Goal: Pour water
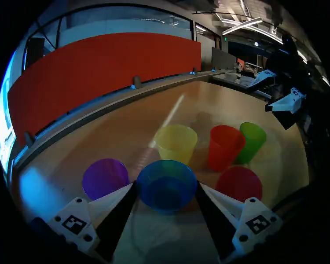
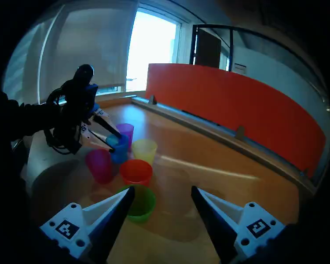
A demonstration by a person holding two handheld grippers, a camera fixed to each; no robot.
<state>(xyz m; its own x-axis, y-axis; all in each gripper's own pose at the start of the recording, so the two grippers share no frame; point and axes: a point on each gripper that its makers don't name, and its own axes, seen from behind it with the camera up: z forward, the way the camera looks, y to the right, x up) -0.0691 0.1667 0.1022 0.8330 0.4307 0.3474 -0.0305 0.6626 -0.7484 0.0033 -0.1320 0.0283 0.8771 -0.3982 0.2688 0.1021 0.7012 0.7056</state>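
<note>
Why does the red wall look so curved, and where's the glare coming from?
Left gripper view: the fisheye lens bows the red partition, a white glare streak crosses the table, yet the blue cup looks sharp. Right gripper view: the window is blown out white.

Green cup [image 1: 254, 136]: 3 o'clock, partly behind red cup [image 1: 224, 147].
Magenta cup [image 1: 239, 182]: 5 o'clock, near rim behind left gripper [image 1: 165, 183] finger.
Blue cup [image 1: 166, 198]: base hidden; water level unreadable.
Far desks [image 1: 248, 75]: 1 o'clock, clutter too small.
</note>
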